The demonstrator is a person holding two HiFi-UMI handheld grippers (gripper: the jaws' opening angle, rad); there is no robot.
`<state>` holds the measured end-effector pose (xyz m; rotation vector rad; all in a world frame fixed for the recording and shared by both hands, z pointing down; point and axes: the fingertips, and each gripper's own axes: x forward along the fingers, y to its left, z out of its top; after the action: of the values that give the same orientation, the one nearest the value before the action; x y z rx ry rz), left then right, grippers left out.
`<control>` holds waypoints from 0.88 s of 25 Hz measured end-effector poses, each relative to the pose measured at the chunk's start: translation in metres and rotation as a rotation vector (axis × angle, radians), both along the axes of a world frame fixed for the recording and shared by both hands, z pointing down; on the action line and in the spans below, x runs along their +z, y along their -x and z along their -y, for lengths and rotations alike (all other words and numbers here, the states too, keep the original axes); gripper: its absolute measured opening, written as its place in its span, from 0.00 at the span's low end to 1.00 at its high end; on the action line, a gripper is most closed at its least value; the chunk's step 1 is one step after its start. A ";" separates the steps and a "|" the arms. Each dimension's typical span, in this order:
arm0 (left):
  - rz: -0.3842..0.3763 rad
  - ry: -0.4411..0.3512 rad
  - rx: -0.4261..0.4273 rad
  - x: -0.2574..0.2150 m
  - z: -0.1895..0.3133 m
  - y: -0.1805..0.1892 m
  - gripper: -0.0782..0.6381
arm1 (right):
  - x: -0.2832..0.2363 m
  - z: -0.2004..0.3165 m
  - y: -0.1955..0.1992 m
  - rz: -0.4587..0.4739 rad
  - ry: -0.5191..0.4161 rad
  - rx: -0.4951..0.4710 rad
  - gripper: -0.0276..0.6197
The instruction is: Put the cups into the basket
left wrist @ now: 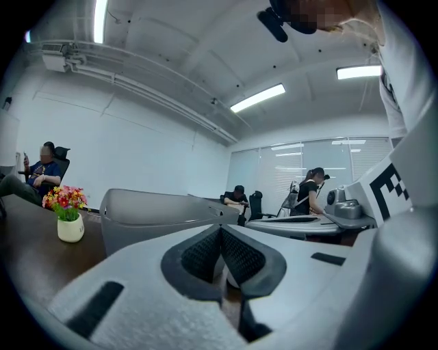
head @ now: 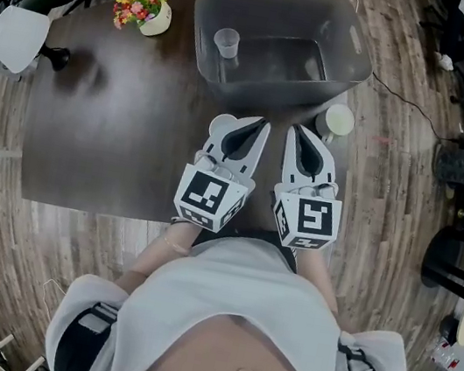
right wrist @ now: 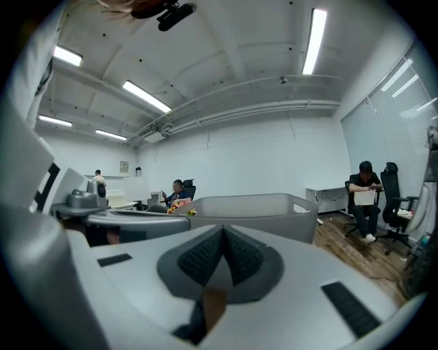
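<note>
Dark table (head: pixel 115 142) on wood floor (head: pixel 386 216) holds basket (head: pixel 346 45).

A dark wooden table (head: pixel 106 140) stands on a floor (head: pixel 386 216) of brown wood planks. The walls (right wrist: pixel 260 164) are plain white, and long strip lights (right wrist: pixel 316 41) glow on the white ceiling (right wrist: pixel 226 68). Blinds cover a wide window (left wrist: pixel 274 171) (a person (left wrist: pixel 311 193) stands before it). A white chair (head: pixel 14 35) sits beside the table, and a black office chair (right wrist: pixel 393 188) stands farther off.
</note>
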<state>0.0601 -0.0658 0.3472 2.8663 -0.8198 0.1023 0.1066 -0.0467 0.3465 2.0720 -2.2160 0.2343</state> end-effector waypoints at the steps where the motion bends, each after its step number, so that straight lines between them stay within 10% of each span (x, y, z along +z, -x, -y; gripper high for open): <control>1: -0.004 0.000 0.003 -0.001 0.000 0.000 0.12 | 0.000 0.000 0.000 0.001 0.000 0.000 0.06; 14: -0.022 0.033 -0.029 0.004 0.005 0.007 0.12 | 0.007 0.002 0.011 0.056 0.032 -0.076 0.06; 22: -0.004 0.036 -0.203 0.014 0.037 0.056 0.12 | 0.028 0.010 0.024 0.025 0.110 -0.176 0.06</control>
<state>0.0040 -0.1028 0.3615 2.7300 -1.0905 0.0859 0.0830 -0.0571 0.3745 1.8167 -2.3258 0.3606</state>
